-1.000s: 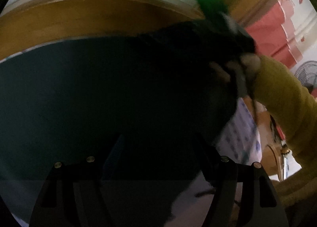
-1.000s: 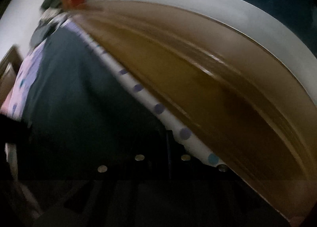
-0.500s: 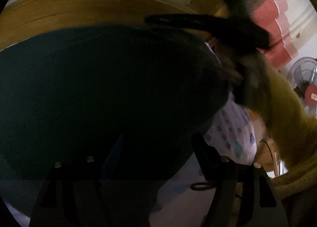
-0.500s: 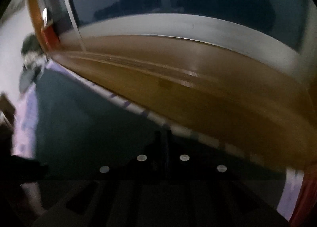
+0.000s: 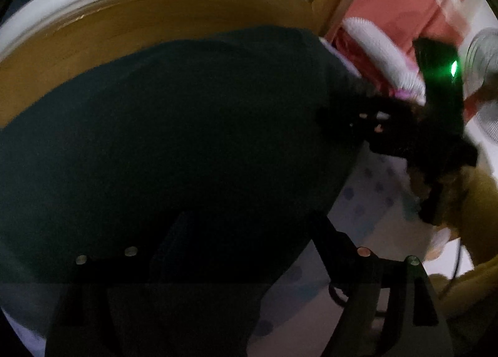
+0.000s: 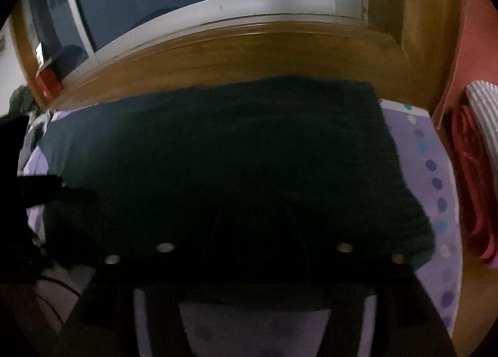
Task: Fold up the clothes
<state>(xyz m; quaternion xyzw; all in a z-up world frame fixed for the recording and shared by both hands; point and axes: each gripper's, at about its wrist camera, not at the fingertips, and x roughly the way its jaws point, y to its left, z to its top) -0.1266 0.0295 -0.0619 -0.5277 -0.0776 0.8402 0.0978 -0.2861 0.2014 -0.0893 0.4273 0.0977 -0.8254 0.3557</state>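
- We have the dark garment [image 6: 236,151] spread flat ahead of the right gripper [image 6: 255,232], lying on the dotted sheet [image 6: 435,182] so its edges can be squared up.
- Our right jaws are opening, with nothing visibly pinched between them; the cloth lies just beyond the tips, which looks like a fold let go.
- Our left gripper [image 5: 236,232] is opening too; the garment [image 5: 174,139] sits under and ahead of it, though the frame is too dark to tell whether any fabric is caught.
- Off to the right, a striped and red pile [image 6: 476,151] sits beside the sheet.
- Next, we judge, comes another fold.
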